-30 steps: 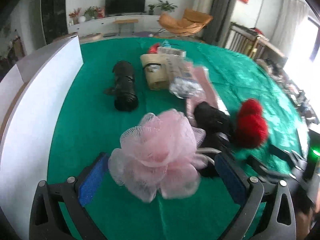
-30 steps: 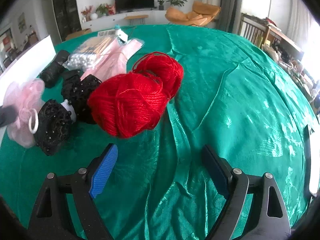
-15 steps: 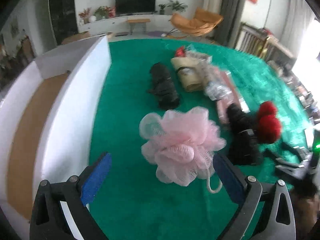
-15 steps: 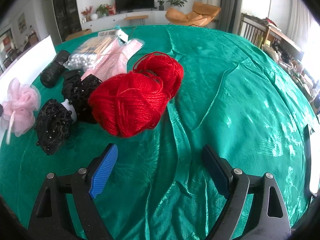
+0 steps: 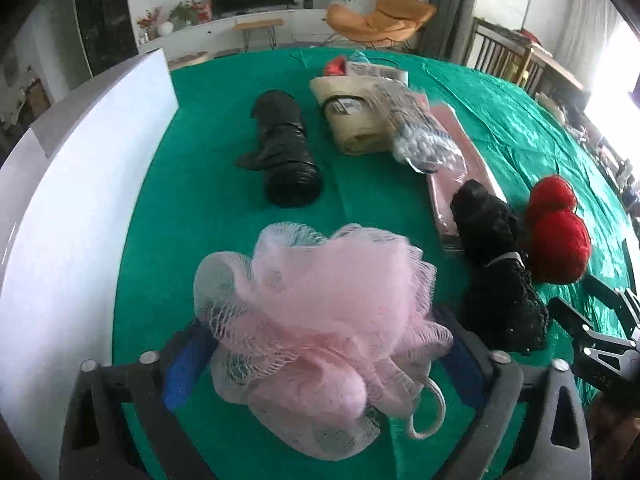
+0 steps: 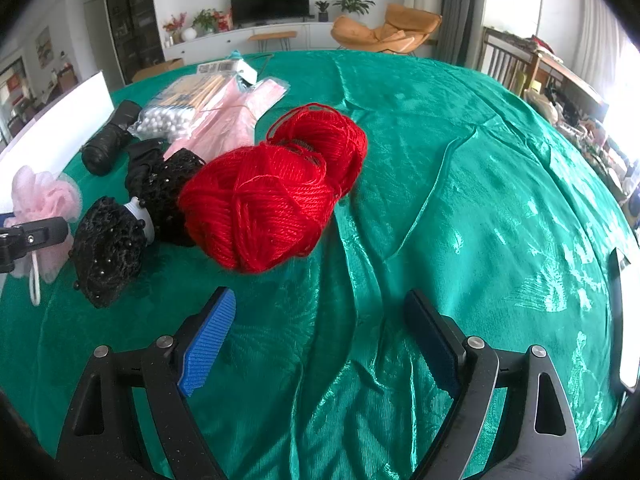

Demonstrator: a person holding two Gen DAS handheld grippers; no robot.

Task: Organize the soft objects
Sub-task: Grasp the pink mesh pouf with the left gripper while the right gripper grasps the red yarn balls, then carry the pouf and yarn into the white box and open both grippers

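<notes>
A pink mesh bath pouf lies on the green cloth, its white cord loop trailing toward me. My left gripper straddles it with jaws closing, and both blue pads meet its ruffles. The right wrist view shows the pouf at far left with the left gripper over it. Hovering open and empty above bare cloth is my right gripper, short of two red yarn balls. Black beaded hair nets sit between yarn and pouf.
A white box wall runs along the left. Behind the pouf lie a black rolled bag, a beige roll, a bag of cotton swabs and a pink packet. The cloth on the right is wrinkled.
My left gripper has come down and forward onto the pink pouf, and its jaws have narrowed from wide apart to touching the mesh. The right gripper and the yarn have not moved.
</notes>
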